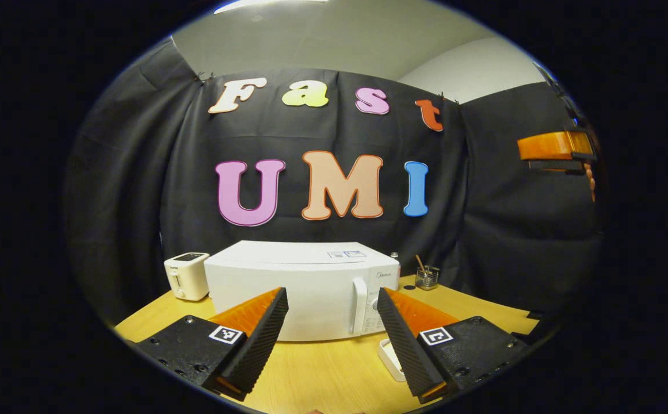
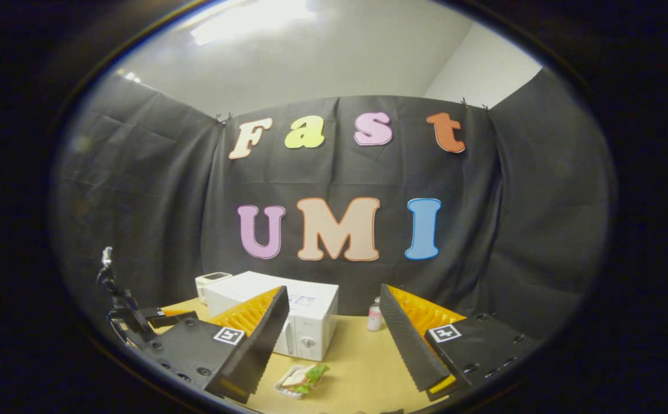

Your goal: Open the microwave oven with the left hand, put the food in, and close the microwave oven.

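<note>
Microwave [image 1: 302, 290] is sitting dead ahead of the left gripper [image 1: 332, 307], jaws gaping wide and empty, upright door handle [image 1: 359, 306] lining up just inside its right finger. Right gripper [image 2: 332, 322] is hanging open and empty too, food tray [image 2: 302, 379] lying below between its jaws.

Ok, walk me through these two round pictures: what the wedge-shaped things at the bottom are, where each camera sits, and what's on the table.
No robot here: a person holds a two-finger gripper in each hand, and a fisheye camera rides on each one. The wedges are that gripper's own fingers. The left gripper and the right gripper are both open and hold nothing.

On the wooden table stands a white microwave oven, door shut, its handle near the right side. A white toaster stands left of it, a small glass holder with sticks right of it.

In the right gripper view, a small tray of food, apparently a sandwich with greens, lies in front of the microwave, and a small bottle stands further back.
</note>
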`<state>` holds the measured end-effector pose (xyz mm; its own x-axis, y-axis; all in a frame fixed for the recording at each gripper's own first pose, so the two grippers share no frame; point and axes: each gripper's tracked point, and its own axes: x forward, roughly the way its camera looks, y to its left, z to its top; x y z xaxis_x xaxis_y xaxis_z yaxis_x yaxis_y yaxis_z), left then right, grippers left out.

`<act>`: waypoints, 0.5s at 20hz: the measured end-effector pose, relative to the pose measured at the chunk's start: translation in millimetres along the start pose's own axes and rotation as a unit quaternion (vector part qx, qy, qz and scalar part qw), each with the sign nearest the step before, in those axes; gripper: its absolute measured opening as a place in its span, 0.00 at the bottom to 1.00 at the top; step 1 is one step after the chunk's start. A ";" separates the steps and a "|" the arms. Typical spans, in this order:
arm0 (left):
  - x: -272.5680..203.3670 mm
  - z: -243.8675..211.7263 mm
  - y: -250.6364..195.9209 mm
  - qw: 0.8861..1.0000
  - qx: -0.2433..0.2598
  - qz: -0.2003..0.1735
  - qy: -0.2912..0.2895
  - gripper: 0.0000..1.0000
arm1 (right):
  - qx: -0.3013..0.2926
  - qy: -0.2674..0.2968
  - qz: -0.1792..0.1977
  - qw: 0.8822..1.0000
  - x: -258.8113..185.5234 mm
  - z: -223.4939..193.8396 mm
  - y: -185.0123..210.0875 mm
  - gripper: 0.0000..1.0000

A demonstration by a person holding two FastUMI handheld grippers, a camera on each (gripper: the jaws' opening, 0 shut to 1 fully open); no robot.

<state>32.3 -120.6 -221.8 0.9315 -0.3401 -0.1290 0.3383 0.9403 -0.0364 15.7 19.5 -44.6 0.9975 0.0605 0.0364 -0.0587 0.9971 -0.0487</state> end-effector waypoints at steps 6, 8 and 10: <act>49.9 -55.5 -24.4 1.000 0.006 -0.019 0.021 0.95 | 0.006 0.007 -0.002 1.000 18.9 -23.8 -9.8 0.96; 65.1 -76.9 -29.3 0.999 -0.008 -0.022 0.041 0.96 | 0.008 0.007 -0.001 1.000 23.1 -30.2 -14.8 0.96; 79.1 -91.8 -26.9 0.998 -0.014 -0.014 0.054 0.97 | 0.010 0.012 0.002 1.000 26.7 -38.9 -17.2 0.99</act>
<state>84.6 -171.9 -322.0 0.9011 -0.3652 -0.2339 0.3593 0.9307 -0.0688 44.9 2.1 -81.6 0.9979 0.0634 0.0126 -0.0630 0.9976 -0.0293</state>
